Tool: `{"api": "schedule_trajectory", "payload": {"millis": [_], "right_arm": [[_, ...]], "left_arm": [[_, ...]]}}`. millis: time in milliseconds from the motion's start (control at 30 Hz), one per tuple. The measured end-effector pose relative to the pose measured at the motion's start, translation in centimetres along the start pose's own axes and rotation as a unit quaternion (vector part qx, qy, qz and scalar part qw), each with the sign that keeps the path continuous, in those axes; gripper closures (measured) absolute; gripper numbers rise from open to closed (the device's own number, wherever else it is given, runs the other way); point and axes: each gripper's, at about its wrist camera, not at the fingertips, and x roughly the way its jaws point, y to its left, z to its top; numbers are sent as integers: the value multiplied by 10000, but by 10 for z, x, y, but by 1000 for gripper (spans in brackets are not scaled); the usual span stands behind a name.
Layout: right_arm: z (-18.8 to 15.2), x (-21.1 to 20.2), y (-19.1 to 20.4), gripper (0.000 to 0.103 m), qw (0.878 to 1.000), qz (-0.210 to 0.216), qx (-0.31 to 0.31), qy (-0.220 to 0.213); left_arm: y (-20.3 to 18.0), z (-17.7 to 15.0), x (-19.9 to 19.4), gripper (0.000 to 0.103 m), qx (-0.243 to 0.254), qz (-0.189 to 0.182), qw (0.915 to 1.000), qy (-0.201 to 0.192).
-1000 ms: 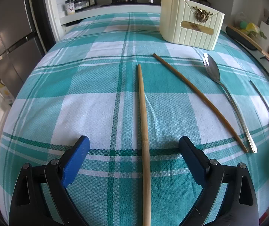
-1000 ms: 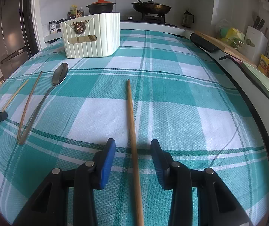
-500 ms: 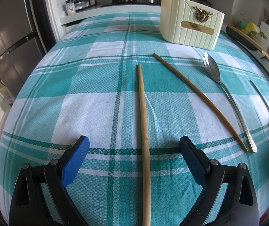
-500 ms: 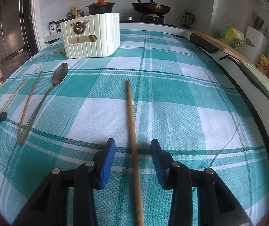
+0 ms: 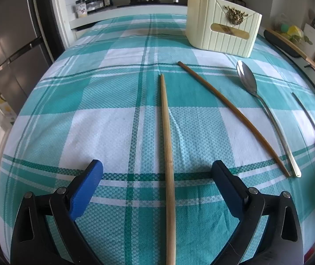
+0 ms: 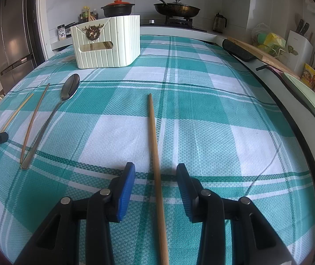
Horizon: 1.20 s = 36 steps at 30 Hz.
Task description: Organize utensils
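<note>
In the left wrist view my left gripper (image 5: 157, 170) is wide open, and a light wooden chopstick (image 5: 167, 137) lies on the cloth between its fingers. A darker chopstick (image 5: 230, 112) and a metal spoon (image 5: 265, 110) lie to the right. A cream utensil holder (image 5: 221, 33) stands at the back. In the right wrist view my right gripper (image 6: 155, 174) is open around another wooden chopstick (image 6: 154, 145), with gaps on both sides. The spoon (image 6: 53, 112), dark chopstick (image 6: 32, 123) and holder (image 6: 106, 44) are to the left.
A teal and white checked cloth (image 5: 104, 88) covers the table. A stove with a pot (image 6: 117, 10) and a pan (image 6: 176, 8) is behind the table. A counter with a knife block (image 6: 298, 44) runs along the right. A fridge (image 5: 7, 44) stands to the left.
</note>
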Motion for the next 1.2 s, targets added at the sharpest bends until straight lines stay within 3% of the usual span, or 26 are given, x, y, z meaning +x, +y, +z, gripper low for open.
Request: {"api": "schedule_trajectory", "payload": {"millis": [167, 400, 500, 667, 700, 767, 800, 833, 933, 1000, 1200], "right_arm": [[4, 0, -3, 63, 9998, 114, 23, 144], [30, 13, -10, 63, 9893, 631, -530, 1206], [46, 25, -8, 63, 9822, 734, -773, 1543], [76, 51, -4, 63, 9783, 792, -790, 1741], [84, 58, -1, 64, 9782, 784, -800, 1750], [96, 68, 4, 75, 9780, 774, -855, 1740], [100, 71, 6, 85, 9786, 739, -885, 1705], [106, 76, 8, 97, 9788, 721, -895, 1695], [113, 80, 4, 97, 9811, 795, -610, 1656], [114, 76, -1, 97, 9839, 830, -482, 1510], [119, 11, -16, 97, 9910, 1209, -37, 580]], "left_arm": [[2, 4, 2, 4, 169, -179, 9996, 170], [18, 28, 12, 7, 396, -713, 9943, 686], [17, 41, 20, 13, 633, -690, 9917, 876], [13, 63, 34, 22, 819, -603, 9888, 1088], [11, 67, 37, 26, 832, -571, 9887, 1111], [8, 74, 40, 38, 856, -564, 9885, 1109], [7, 77, 41, 53, 850, -564, 9888, 1086], [6, 81, 41, 73, 847, -547, 9893, 1054], [8, 86, 43, 96, 772, -457, 9915, 939], [14, 86, 42, 98, 511, -762, 9914, 930], [25, 83, -14, 98, 303, -975, 9947, 130]]}}
